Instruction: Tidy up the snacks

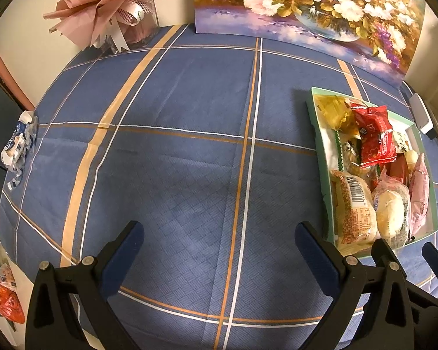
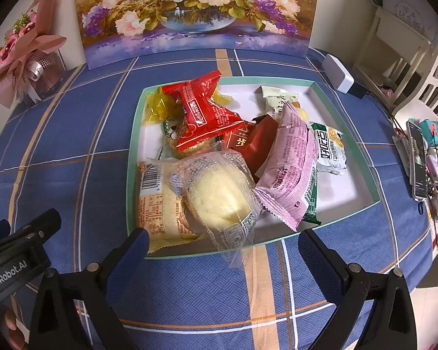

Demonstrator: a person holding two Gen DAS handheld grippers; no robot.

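The tabletop (image 1: 175, 134) is the biggest thing here, with a blue checked cloth all over it. A flower painting (image 2: 195, 11) leans on the wall at the back, far behind the box. A pink bouquet (image 1: 108, 3) stands at the back too, far to the left of the box.

The green box (image 2: 133, 157) is where the snacks are. It is piled full, so I think most of the tidying is done. A clear bun pack (image 2: 219, 195) lies at the front of the box, and its end hangs over the front wall. A pink pack (image 2: 289, 163) leans beside it, and a red pack (image 2: 207, 113) sits on top, further back.

The right tongs (image 2: 222, 248) are wide open and hold nothing, right at the front of the box, maybe to push the bun in. The left tongs (image 1: 219, 239) are wide open too, over bare cloth just left of the box.
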